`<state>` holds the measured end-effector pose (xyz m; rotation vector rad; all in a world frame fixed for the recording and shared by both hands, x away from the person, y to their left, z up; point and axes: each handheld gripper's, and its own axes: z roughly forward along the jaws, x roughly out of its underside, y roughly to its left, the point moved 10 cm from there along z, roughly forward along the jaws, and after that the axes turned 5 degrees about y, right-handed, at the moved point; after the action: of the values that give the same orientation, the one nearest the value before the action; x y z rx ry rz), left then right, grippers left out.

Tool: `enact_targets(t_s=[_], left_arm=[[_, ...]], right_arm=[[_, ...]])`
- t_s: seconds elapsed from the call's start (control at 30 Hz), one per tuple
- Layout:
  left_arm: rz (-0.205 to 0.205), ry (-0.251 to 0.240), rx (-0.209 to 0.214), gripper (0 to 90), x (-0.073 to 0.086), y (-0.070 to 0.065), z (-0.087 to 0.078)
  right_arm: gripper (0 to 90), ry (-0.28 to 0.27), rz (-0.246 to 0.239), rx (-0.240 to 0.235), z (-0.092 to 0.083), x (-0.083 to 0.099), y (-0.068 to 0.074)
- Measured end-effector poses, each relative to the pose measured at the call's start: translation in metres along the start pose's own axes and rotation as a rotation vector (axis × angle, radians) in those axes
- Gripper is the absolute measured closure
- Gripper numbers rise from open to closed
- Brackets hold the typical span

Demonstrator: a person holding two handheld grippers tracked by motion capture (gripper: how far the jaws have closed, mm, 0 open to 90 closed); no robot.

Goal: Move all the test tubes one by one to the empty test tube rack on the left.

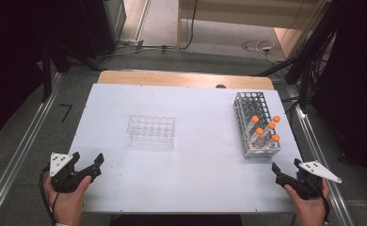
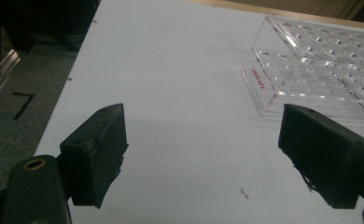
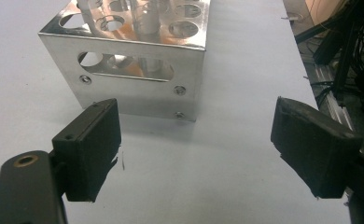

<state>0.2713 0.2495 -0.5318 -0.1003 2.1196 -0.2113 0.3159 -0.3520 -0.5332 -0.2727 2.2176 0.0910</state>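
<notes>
A clear plastic tube rack [image 1: 151, 131] lies empty at the middle of the white table [image 1: 191, 165]; it also sits ahead and right of the jaws in the left gripper view as the clear rack [image 2: 320, 65]. A metal tube rack [image 1: 256, 123] at the right holds several orange-capped tubes [image 1: 266, 129] at its near end. My left gripper [image 1: 86, 162] stands open near the front left corner, with nothing between its jaws. My right gripper [image 1: 286, 166] stands open at the front right, just short of the metal rack [image 3: 133, 60], which sits ahead and left of its jaws.
The table's wooden far edge [image 1: 186, 78] runs along the back. Metal rails [image 1: 17, 155] flank the table on both sides. Cables [image 1: 259, 46] lie on the floor beyond. Dark equipment stands at the left and right margins.
</notes>
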Motion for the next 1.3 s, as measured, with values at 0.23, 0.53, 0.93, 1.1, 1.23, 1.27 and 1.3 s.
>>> enact_targets(t_s=[0.23, 0.53, 0.93, 1.1, 1.23, 1.27, 1.3], left_arm=[[0.015, 0.022, 0.009, 13.7, 0.003, -0.002, 0.004], [0.013, 0.021, 0.012, 13.4, 0.004, -0.002, 0.003], [0.028, 0.020, 0.016, 13.1, 0.004, -0.005, 0.005], [0.028, 0.020, 0.019, 13.1, 0.004, -0.006, 0.005], [0.032, 0.024, 0.020, 13.1, 0.004, -0.006, 0.006], [0.031, 0.024, 0.020, 13.1, 0.004, -0.006, 0.006], [0.031, 0.024, 0.021, 13.1, 0.004, -0.006, 0.006]], right_arm=[[14.8, -0.001, -0.004, -0.008, 0.000, 0.000, 0.003], [14.8, -0.010, 0.000, -0.006, -0.002, -0.002, 0.004], [16.6, -0.031, -0.014, -0.006, 0.000, -0.012, 0.005], [17.0, -0.032, -0.014, -0.012, 0.002, -0.015, 0.006], [18.8, -0.040, -0.026, -0.021, 0.005, -0.021, 0.009], [18.8, -0.040, -0.026, -0.021, 0.005, -0.021, 0.009], [19.2, -0.041, -0.026, -0.022, 0.006, -0.022, 0.010]])
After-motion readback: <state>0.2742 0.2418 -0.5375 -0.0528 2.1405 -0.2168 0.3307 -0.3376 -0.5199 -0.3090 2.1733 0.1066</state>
